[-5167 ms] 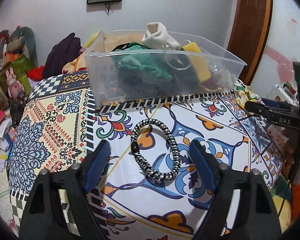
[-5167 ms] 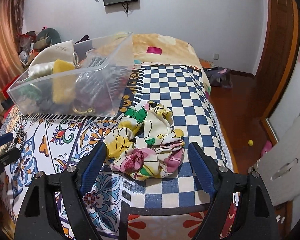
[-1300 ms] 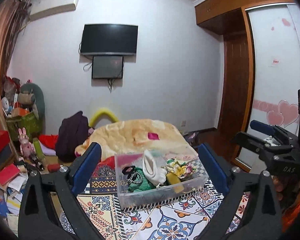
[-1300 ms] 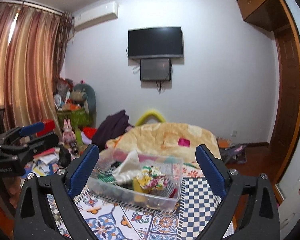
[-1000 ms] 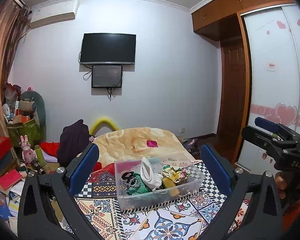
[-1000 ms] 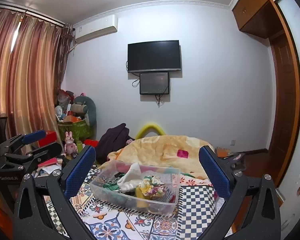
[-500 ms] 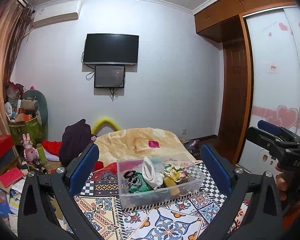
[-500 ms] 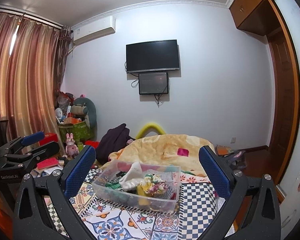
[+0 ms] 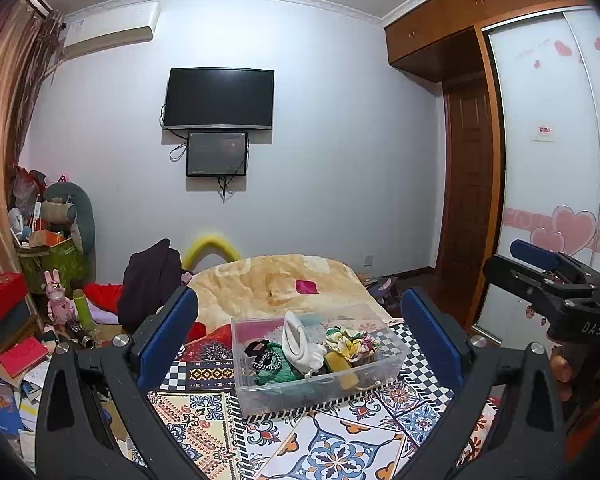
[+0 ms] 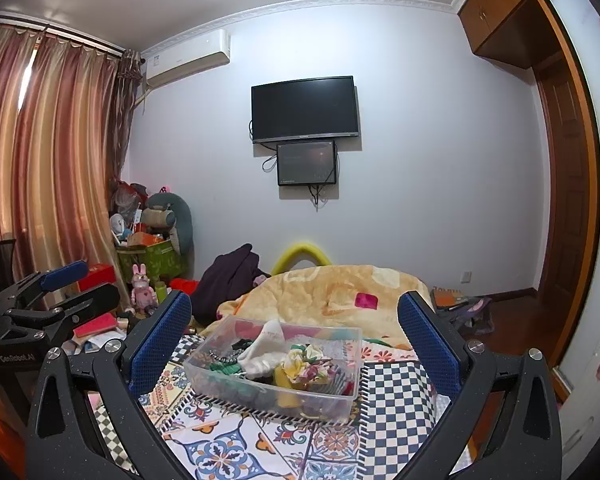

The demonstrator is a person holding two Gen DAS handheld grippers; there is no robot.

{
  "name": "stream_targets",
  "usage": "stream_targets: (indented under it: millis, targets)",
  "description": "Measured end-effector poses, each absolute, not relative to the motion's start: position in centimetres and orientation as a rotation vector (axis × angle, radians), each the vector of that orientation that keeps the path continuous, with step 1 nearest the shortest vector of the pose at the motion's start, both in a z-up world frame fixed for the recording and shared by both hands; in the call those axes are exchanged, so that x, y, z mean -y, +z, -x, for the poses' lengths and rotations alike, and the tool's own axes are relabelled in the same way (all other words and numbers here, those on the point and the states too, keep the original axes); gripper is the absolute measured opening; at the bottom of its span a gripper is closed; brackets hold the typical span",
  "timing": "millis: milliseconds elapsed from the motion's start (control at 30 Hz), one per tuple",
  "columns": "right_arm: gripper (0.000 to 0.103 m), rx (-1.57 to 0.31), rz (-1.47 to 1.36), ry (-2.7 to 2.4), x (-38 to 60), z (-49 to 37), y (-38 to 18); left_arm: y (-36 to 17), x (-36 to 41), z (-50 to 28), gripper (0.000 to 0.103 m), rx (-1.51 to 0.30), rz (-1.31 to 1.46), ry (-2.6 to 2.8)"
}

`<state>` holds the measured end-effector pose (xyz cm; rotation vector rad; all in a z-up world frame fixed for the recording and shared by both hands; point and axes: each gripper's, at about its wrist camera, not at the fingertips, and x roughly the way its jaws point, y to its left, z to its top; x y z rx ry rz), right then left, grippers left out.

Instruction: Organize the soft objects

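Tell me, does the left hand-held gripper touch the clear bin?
Apart. In the left wrist view, the left hand-held gripper is raised, open, well back from the clear bin.

Soft items (image 9: 304,342) in bin (image 9: 384,364) on bed (image 9: 340,448)

The clear bin (image 9: 320,390) is piled up — whatever sits under the white sock (image 9: 300,344) is buried, and the black-white hair tie (image 9: 265,360) is too tiny to make out.

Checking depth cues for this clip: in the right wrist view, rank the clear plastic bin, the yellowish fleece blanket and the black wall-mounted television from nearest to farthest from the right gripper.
1. Clear plastic bin, just beyond the open right gripper, on the patterned cloth.
2. Yellowish fleece blanket, behind the bin.
3. Black wall-mounted television, high on the far wall.
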<state>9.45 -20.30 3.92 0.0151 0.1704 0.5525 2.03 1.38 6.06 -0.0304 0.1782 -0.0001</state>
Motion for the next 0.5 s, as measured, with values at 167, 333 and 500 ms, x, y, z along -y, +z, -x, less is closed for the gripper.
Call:
stream_targets:
  millis: [167,333,500]
  targets:
    - [0.103,-0.169,-0.016,0.552,20.34,-9.35,3.91,6.04,-1.29,-2.01,0.103,-0.18,0.028,-0.003]
    - [0.103,-0.168,-0.016,0.551,20.37,-9.37,3.86,5.98,-1.11,-2.04,0.103,-0.182,0.025,-0.002]
    - [0.103,-0.166,-0.017,0.552,20.41,-9.32,3.87,5.94,-1.16,-1.97,0.103,-0.182,0.029,-0.006]
